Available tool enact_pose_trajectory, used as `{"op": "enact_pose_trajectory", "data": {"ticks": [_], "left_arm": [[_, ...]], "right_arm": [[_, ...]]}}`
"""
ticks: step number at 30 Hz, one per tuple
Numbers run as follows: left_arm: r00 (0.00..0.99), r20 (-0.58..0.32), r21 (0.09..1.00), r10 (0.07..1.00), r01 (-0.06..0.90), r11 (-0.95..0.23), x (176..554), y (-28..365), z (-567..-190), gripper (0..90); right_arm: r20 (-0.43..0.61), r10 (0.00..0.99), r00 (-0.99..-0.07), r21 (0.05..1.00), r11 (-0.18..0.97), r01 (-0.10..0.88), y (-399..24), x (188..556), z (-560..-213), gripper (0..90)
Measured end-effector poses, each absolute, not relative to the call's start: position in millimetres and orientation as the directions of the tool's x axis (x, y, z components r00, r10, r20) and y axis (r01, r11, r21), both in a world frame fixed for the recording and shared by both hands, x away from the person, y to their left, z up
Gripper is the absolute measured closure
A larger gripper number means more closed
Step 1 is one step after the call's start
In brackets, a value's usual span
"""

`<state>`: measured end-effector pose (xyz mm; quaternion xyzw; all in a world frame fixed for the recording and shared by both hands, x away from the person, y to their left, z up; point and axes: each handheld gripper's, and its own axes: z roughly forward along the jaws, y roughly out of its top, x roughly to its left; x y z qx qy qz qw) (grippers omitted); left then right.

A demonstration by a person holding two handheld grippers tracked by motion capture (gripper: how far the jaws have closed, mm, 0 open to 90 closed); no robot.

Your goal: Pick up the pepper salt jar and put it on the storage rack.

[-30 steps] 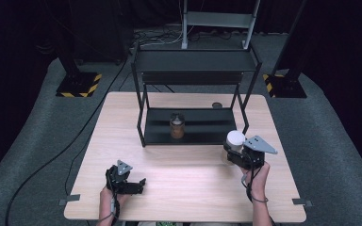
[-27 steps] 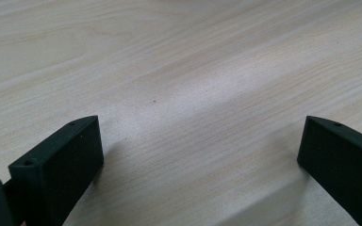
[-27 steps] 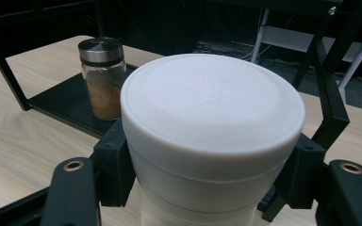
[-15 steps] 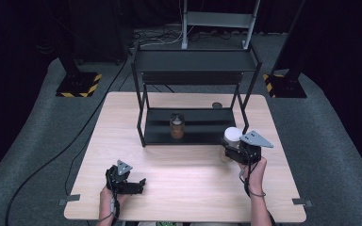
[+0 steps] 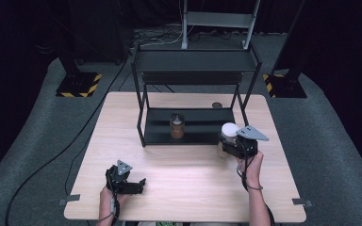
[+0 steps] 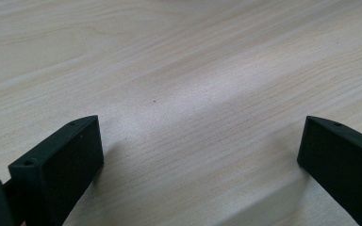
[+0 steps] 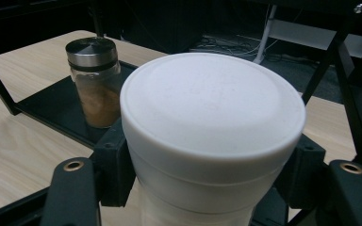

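Right gripper is clamped on a white-lidded jar, held at the front right corner of the rack, just beside its lower shelf. A spice jar stands mid-shelf. Judgement: shelving is likely in hand; keep the jar upright, clear the right post, set down apart from the spice jar. Left gripper rests on the table, jaws apart, empty.

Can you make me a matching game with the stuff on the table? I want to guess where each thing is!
Things:
1. white-lidded jar
2. spice jar
3. left gripper
4. black rack

Places or states:
A. on the rack's bottom shelf
B. open, above bare table
C. stands at the table's far side
D. clamped in the right gripper

Pairs: 1-D, 2-A, 3-B, 4-C
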<state>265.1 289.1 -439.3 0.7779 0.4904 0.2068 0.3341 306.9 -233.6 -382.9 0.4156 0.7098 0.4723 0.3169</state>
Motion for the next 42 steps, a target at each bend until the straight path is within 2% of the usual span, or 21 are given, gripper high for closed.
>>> {"op": "enact_pose_trajectory", "data": {"ticks": [42], "left_arm": [[0.434,-0.006,0.723,0.901,0.625,-0.296,265.2,289.2,-439.3,0.4]], "right_arm": [[-0.067,0.863,-0.501,0.926,0.240,0.290,-208.7,353.0,-372.8,33.5]]}}
